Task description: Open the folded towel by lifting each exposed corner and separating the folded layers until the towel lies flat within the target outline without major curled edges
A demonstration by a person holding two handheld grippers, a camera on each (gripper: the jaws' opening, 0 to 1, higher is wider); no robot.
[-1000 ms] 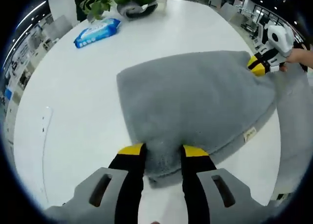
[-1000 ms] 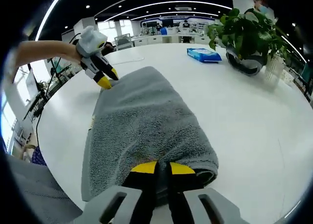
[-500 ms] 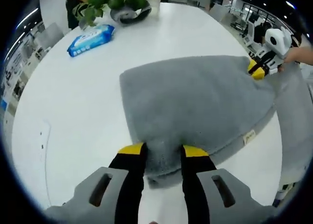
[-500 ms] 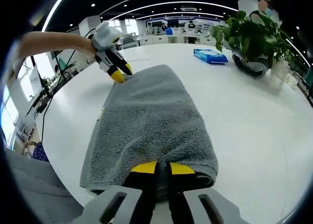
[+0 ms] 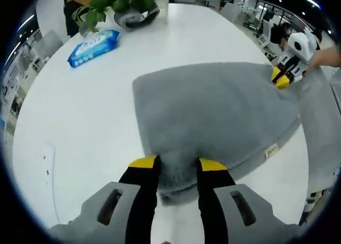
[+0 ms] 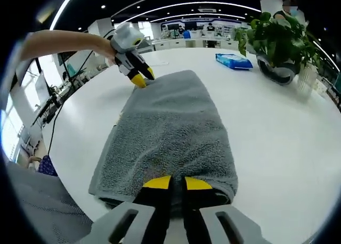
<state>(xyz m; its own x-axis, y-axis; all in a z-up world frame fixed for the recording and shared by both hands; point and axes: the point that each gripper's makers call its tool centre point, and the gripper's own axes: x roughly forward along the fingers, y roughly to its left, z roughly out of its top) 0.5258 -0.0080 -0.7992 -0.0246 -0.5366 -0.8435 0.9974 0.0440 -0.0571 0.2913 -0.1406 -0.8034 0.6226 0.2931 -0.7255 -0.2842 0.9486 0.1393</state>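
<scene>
Only real container around is the plant pot (image 6: pixel 278 71) at the far side of the bench (image 5: pixel 80 137), with a leafy green plant (image 6: pixel 272 36) growing out of it; a blue wipes pack (image 5: pixel 93 40) lies flat just beside it.

The grey towel (image 5: pixel 213 111) sits folded on the white bench, stretched between the two grippers. In the left gripper view, the left gripper (image 5: pixel 177 164) has its yellow-tipped jaws partway open, straddling the near folded edge of the towel, with cloth bunched up between them. A small label pokes out of the towel's near right edge. Further off at the right, the right gripper (image 5: pixel 281 79) is pinching the far corner.

In the right gripper view, that gripper's jaws are nearly together, clamped on the near rolled edge of the towel, and the left one shows at the far left end, tips on the cloth.

Hard to tell how many layers are folded under. The towel's underside edge right below the jaws is hidden, and the plant is cut off at the top of the left gripper view.
</scene>
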